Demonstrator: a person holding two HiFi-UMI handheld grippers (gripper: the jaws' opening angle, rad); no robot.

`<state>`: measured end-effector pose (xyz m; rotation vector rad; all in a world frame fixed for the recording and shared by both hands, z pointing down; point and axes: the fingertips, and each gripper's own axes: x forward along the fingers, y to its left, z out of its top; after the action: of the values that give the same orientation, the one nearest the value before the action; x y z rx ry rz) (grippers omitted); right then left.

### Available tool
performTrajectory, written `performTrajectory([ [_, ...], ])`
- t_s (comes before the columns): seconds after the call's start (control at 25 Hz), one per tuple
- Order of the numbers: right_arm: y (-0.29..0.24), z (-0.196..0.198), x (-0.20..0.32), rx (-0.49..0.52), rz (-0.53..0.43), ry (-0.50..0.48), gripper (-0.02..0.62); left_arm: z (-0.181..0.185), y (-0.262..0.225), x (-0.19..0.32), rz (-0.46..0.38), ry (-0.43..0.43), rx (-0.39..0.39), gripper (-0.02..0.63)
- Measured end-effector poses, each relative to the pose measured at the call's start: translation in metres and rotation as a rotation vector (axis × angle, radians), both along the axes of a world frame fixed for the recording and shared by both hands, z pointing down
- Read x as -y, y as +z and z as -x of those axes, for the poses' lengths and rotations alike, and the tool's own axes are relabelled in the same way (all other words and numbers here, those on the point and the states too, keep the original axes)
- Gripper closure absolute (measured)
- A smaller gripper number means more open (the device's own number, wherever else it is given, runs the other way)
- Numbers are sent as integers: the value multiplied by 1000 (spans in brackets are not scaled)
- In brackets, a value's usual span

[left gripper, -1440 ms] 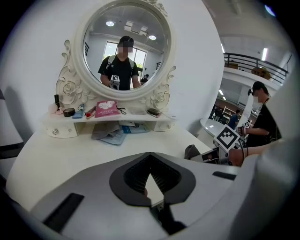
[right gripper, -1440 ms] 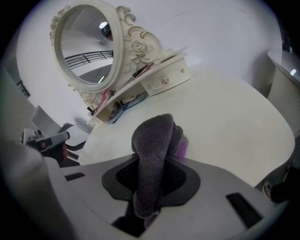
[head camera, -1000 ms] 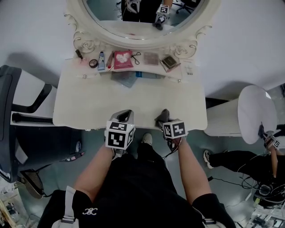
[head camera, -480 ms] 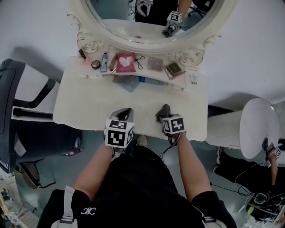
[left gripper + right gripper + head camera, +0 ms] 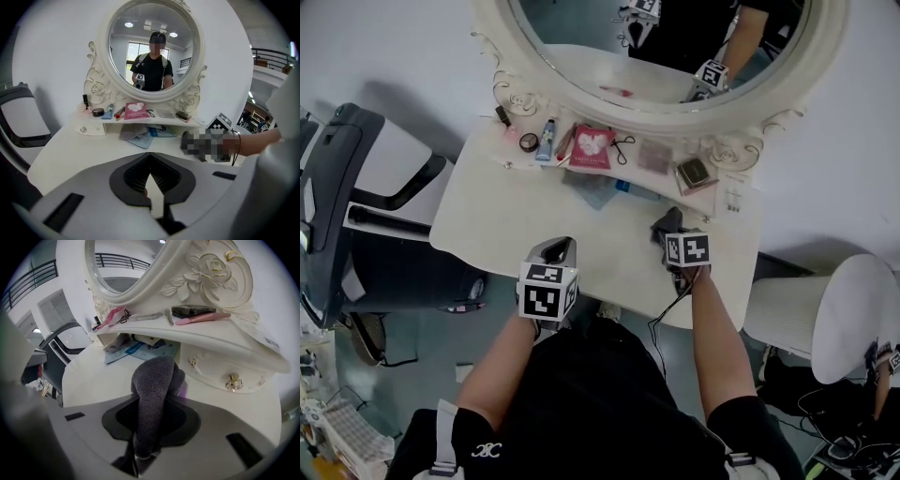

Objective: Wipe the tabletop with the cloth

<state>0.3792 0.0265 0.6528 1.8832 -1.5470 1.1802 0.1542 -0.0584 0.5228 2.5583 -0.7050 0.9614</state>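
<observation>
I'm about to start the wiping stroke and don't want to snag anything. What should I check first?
1. Grip: right gripper clamps cloth: ok.
2. Contact: cloth pressed on tabletop: cannot tell.
3. Other hand: left gripper at the front edge, apart from cloth, jaws together, empty: ok.
4. Middle of tabletop bare: ok.
5. Back strip under shelf bare: not ok, papers lie there.

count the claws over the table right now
2: left claw, shut and empty, at the tabletop's near edge; right claw further right, shut on the cloth. Reflections in the mirror not counted.
</observation>
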Motion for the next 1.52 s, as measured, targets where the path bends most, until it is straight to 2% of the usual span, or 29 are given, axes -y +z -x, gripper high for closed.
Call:
performTrajectory([
  [0.44, -3, -17, 29, 1, -42, -3, 502, 9, 8, 2, 6, -61, 33, 606],
  [0.76, -4, -12, 28, -1, -76, 92, 500, 9, 7, -2, 7, -11, 18, 606],
  [1.04, -5, 17, 22, 6, -82, 149, 500, 33, 7, 13, 6, 40, 1, 606],
  [1.52, -4, 118, -15, -3, -91, 267, 500, 76, 2, 30, 29, 180, -60, 606],
])
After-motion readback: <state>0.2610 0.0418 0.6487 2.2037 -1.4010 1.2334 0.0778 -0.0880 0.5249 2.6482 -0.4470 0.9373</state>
